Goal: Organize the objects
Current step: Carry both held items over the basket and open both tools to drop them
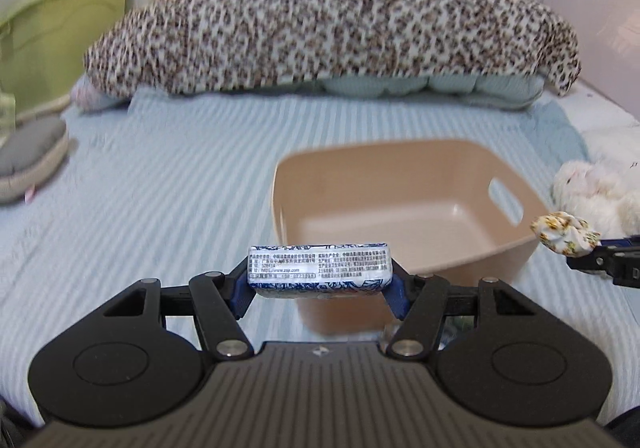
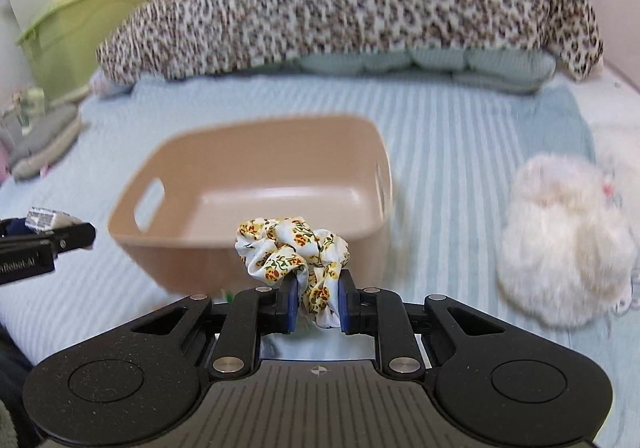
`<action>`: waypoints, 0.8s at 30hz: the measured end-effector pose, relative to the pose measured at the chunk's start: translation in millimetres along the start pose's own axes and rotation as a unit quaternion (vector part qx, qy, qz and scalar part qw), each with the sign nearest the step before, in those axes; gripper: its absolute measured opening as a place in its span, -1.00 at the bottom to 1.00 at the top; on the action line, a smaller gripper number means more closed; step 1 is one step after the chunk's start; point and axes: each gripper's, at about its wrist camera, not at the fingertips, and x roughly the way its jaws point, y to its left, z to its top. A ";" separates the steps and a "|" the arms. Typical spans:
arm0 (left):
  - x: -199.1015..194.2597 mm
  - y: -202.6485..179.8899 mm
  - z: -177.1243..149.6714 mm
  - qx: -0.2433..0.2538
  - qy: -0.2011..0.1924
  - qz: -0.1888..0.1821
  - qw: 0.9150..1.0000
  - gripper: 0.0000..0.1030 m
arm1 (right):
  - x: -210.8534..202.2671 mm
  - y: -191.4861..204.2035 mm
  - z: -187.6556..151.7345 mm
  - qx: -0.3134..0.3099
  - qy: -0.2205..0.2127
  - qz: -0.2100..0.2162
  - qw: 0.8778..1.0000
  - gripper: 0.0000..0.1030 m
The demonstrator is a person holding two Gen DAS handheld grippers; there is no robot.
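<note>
My left gripper [image 1: 320, 286] is shut on a blue-and-white tissue packet [image 1: 320, 268], held crosswise above the bed in front of the beige plastic basket [image 1: 400, 164]. My right gripper [image 2: 316, 302] is shut on a white floral scrunchie [image 2: 294, 254], held just in front of the basket's near wall [image 2: 240, 256]. The basket looks empty and has handle slots in its sides. The right gripper with the scrunchie [image 1: 566, 234] shows at the right edge of the left wrist view. The left gripper with the packet [image 2: 42, 220] shows at the left edge of the right wrist view.
The basket sits on a light blue striped bedspread [image 1: 160, 188]. A leopard-print blanket [image 1: 328, 20] lies piled at the back. A white fluffy plush [image 2: 568, 240] lies right of the basket. A grey cushion [image 1: 28, 156] and a green bin [image 1: 60, 28] are at the left.
</note>
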 end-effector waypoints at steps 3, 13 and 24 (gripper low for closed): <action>3.3 -7.9 13.0 0.009 -0.014 0.001 1.000 0.26 | 5.8 3.6 13.1 0.004 -0.012 0.006 1.000 -0.65; 75.4 -33.7 27.9 0.028 0.006 0.024 0.999 0.26 | 57.9 15.0 32.5 0.004 -0.001 0.000 1.000 -0.65; 135.4 -39.6 12.6 0.034 0.073 0.017 0.997 0.27 | 96.8 15.3 24.1 -0.004 0.047 -0.004 0.999 -0.32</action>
